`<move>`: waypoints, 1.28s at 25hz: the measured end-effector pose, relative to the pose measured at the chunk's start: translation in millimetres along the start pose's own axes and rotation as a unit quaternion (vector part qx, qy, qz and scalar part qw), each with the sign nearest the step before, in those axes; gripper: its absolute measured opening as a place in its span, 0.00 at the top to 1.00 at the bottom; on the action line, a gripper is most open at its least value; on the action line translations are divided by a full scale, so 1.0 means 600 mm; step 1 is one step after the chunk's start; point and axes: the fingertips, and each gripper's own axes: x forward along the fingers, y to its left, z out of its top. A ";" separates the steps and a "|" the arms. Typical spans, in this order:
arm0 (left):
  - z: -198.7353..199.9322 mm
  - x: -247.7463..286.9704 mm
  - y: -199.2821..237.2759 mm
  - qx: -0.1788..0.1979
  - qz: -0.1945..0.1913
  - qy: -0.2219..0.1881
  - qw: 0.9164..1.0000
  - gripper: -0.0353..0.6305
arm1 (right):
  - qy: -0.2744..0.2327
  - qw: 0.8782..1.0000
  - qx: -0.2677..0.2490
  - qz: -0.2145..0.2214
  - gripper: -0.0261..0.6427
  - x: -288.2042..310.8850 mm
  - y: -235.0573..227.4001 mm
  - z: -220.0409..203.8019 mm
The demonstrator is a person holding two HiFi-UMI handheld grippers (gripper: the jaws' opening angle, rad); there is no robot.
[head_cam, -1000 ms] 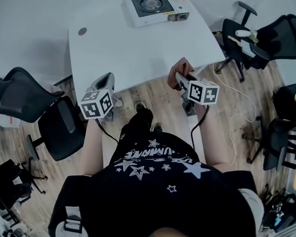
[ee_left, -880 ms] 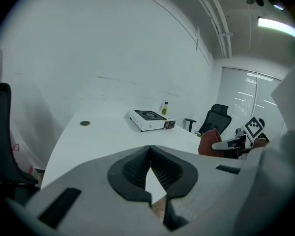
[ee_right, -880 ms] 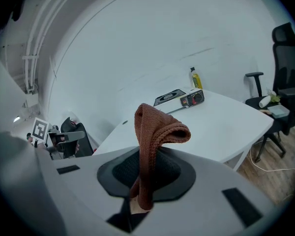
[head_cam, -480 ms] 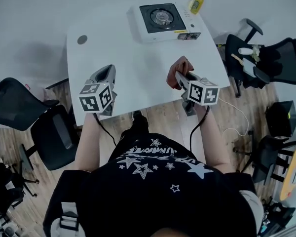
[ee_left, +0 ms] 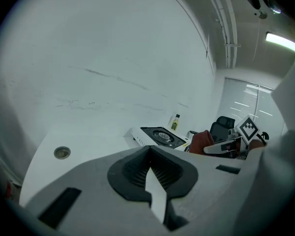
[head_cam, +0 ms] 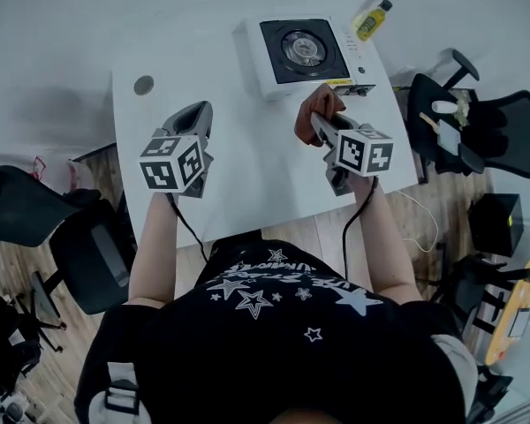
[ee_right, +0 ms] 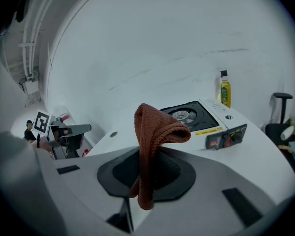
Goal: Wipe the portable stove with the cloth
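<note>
The brown cloth (ee_right: 150,146) is seen clamped between the closed jaws of the right gripper (head_cam: 317,120), bunched and folded over above them, and is held over the white table (head_cam: 247,170) just on the near side of the portable stove (head_cam: 305,51). The left gripper (head_cam: 194,115) is held over the left part of the table, well apart from the stove, with its jaws pressed together on nothing. A yellow bottle (head_cam: 371,18) is set at the stove's far right, and a round grommet (head_cam: 143,85) is seen towards the table's far left.
</note>
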 end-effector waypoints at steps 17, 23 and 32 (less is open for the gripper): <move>0.041 0.058 0.077 -0.007 -0.013 -0.005 1.000 0.94 | -0.013 0.999 -0.040 0.009 0.88 0.148 0.017 0.155; 0.037 0.071 0.090 -0.009 0.004 -0.004 1.000 0.94 | -0.017 0.998 -0.057 0.035 0.88 0.188 0.017 0.193; 0.064 0.112 0.098 -0.021 0.060 -0.009 0.998 0.94 | 0.013 0.992 -0.091 0.092 0.88 0.259 -0.006 0.242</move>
